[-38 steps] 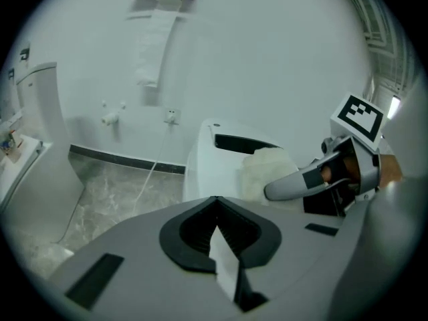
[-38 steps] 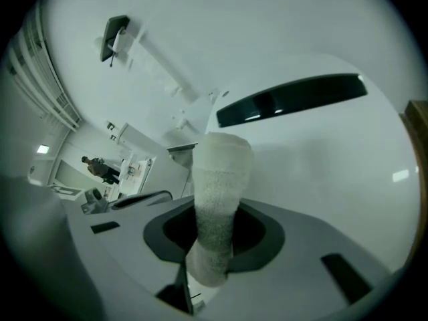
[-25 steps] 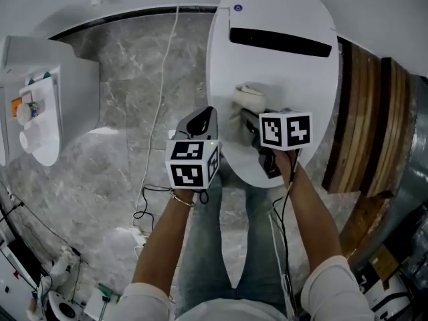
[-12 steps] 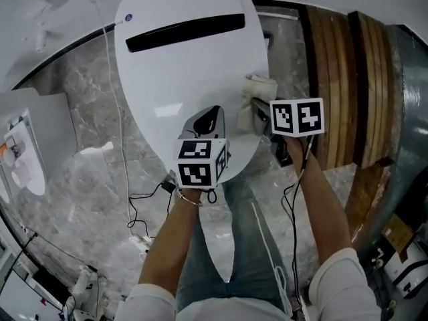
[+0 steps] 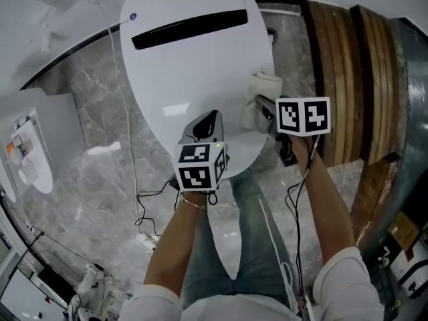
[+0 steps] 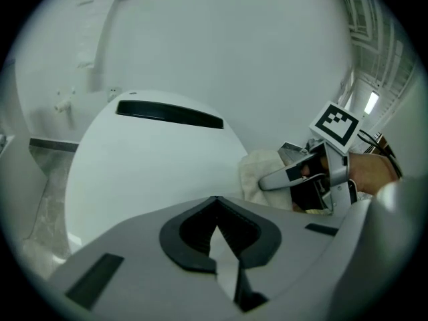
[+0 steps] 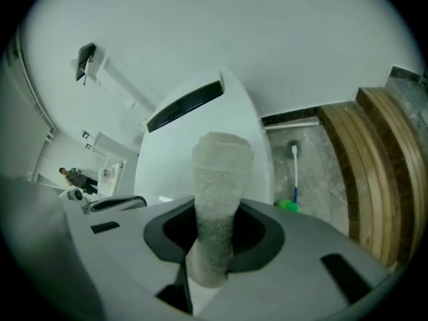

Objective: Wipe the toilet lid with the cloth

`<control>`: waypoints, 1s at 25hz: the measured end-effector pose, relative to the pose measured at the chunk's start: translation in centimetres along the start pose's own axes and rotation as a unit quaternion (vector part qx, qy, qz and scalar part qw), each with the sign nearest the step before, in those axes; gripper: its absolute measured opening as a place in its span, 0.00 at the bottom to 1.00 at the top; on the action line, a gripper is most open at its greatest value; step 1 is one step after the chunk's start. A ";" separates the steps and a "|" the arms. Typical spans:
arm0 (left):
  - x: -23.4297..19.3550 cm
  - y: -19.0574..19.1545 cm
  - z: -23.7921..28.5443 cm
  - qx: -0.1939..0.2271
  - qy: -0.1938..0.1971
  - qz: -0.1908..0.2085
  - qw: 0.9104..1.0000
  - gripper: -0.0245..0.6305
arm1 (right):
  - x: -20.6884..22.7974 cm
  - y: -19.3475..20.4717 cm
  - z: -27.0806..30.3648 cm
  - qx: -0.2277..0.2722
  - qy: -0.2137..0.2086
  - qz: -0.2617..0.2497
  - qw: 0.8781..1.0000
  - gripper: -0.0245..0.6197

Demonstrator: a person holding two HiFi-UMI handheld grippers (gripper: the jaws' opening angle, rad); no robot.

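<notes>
The white oval toilet lid (image 5: 190, 72) is closed, with a black slot near its back. A pale folded cloth (image 5: 259, 93) lies on the lid's right edge, and my right gripper (image 5: 259, 110) is shut on it. In the right gripper view the cloth (image 7: 217, 179) sticks out upright between the jaws, over the lid (image 7: 175, 159). My left gripper (image 5: 204, 123) hovers over the lid's front part, shut and holding nothing. The left gripper view shows its own jaws (image 6: 215, 209) closed, with the cloth (image 6: 262, 171) and the right gripper (image 6: 302, 172) to the right.
Wooden slats (image 5: 358, 79) run along the right of the toilet. A toilet brush (image 7: 294, 172) with a green base lies on the marble floor beside it. A white cable (image 5: 130, 172) trails over the floor at the left, near a white fixture (image 5: 30, 156).
Both grippers have moved rightwards across the lid. The cloth went from the lid's front middle to its right edge. Since half a second ago almost nothing has moved.
</notes>
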State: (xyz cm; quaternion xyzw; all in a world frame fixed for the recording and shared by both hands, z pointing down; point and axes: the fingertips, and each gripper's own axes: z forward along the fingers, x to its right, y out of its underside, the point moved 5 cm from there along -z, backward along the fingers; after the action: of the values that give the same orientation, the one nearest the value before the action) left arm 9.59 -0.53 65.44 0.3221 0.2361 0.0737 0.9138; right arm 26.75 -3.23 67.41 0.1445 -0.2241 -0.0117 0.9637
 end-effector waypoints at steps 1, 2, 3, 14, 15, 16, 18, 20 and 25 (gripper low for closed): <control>-1.2 0.3 -0.9 0.002 -0.008 -0.007 1.000 0.06 | -1.6 0.3 0.5 -0.003 -0.010 -0.003 1.000 0.19; -2.5 0.7 -2.0 0.004 -0.016 -0.014 1.000 0.06 | -3.4 0.8 1.1 -0.007 -0.021 -0.007 1.000 0.19; -3.9 1.0 -3.0 0.005 -0.024 -0.021 0.999 0.06 | -5.4 1.3 1.9 -0.013 -0.030 -0.012 0.999 0.19; -17.0 4.3 -12.6 0.002 -0.079 -0.062 0.995 0.06 | -23.5 7.8 11.3 -0.085 -0.099 -0.052 0.990 0.19; -17.3 4.4 -12.8 0.002 -0.079 -0.062 0.995 0.06 | -23.8 8.1 11.7 -0.090 -0.096 -0.054 0.990 0.19; -17.5 4.4 -12.8 0.002 -0.079 -0.063 0.995 0.06 | -23.8 8.3 11.9 -0.093 -0.091 -0.057 0.990 0.19; -17.3 4.3 -12.6 0.002 -0.075 -0.064 0.995 0.06 | -23.2 8.4 12.0 -0.094 -0.085 -0.057 0.990 0.19; -16.4 4.3 -11.9 0.000 -0.068 -0.062 0.996 0.06 | -22.1 8.2 11.5 -0.092 -0.085 -0.050 0.991 0.19; -11.2 4.5 -8.7 -0.014 -0.040 -0.047 0.998 0.06 | -16.6 7.6 8.6 -0.081 -0.076 -0.035 0.993 0.19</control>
State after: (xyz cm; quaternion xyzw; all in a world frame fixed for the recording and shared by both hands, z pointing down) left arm -4.34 4.61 66.65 0.3008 0.2129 0.0210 0.9294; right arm 7.77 3.14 69.87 0.0720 -0.2901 -0.0743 0.9514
